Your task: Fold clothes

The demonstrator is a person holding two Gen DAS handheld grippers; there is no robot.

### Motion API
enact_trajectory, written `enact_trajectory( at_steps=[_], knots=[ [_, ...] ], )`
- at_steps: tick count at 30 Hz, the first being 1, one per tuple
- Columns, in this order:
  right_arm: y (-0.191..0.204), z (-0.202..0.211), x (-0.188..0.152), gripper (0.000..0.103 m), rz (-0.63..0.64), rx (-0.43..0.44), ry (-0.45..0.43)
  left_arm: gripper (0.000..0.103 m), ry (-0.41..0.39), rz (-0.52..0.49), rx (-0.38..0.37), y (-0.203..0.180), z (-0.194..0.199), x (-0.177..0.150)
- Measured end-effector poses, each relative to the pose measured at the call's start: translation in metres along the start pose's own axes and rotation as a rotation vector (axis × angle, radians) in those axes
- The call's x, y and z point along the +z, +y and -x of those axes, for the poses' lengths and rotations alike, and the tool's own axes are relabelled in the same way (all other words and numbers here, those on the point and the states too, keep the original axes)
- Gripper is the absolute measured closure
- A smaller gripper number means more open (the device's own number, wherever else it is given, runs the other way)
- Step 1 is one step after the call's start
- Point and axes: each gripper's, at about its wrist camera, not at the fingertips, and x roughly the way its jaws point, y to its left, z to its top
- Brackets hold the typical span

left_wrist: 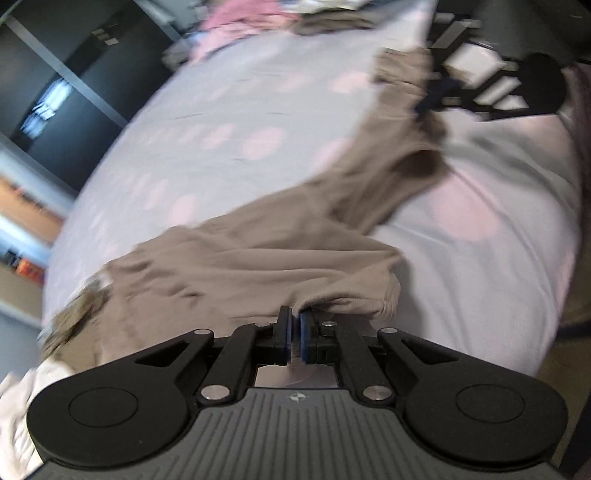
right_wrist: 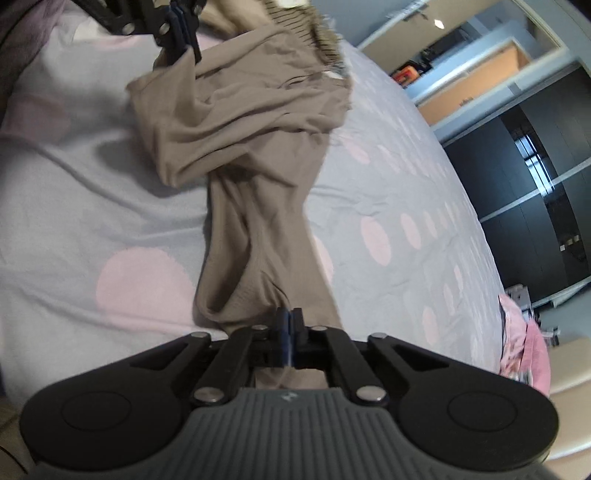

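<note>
Through the left wrist, my left gripper (left_wrist: pixel 295 325) pinched the tan garment (left_wrist: pixel 258 254) on the dotted bedsheet (left_wrist: pixel 221 110); pink clothes (left_wrist: pixel 236 18) lay beyond. Through the right wrist, my right gripper (right_wrist: pixel 290 325) clamped its narrow end, bunched, twisted, not yet squared.

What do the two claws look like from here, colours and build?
Both match. The left claw and right claw have black fingers faced with blue pads, black linkage bars joined by silver pivot pins, two round black discs at the sides, and a grey ribbed body with a small round emblem. No cables or sleeves show.
</note>
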Motion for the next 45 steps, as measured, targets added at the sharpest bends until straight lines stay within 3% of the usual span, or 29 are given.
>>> enact_trajectory(
  at_steps=[3,8,12,16,19,25,30,38,45],
  knots=[
    [-0.01,0.016,-0.004,0.102,-0.081,0.048,-0.023,0.101,0.044,0.062,0.052,0.013,0.003,-0.007],
    [-0.002,0.021,-0.008,0.102,-0.066,0.096,-0.023,0.101,0.119,0.165,0.14,0.034,0.008,-0.018],
    [0.02,0.023,-0.009,0.102,0.012,0.191,-0.011,0.101,0.173,0.159,0.141,0.032,0.001,-0.027],
    [0.041,0.021,-0.011,0.101,0.101,0.253,0.017,0.101,0.13,0.158,0.113,0.024,0.004,-0.024],
    [0.042,0.024,-0.012,0.101,0.097,0.246,0.009,0.101,0.112,0.149,0.075,0.013,0.001,-0.021],
    [0.03,0.032,-0.011,0.07,0.022,0.168,-0.055,0.101,0.109,0.235,-0.009,0.013,-0.012,-0.012],
    [0.022,0.029,-0.014,0.07,0.028,0.135,-0.061,0.101,0.122,0.267,-0.019,0.015,-0.015,-0.008],
    [0.006,0.033,-0.016,0.072,0.034,0.095,-0.091,0.101,0.135,0.208,-0.018,0.008,-0.021,-0.004],
    [0.023,0.026,-0.024,0.072,0.166,0.124,-0.054,0.101,0.139,0.179,-0.009,0.003,-0.022,-0.002]
  ],
)
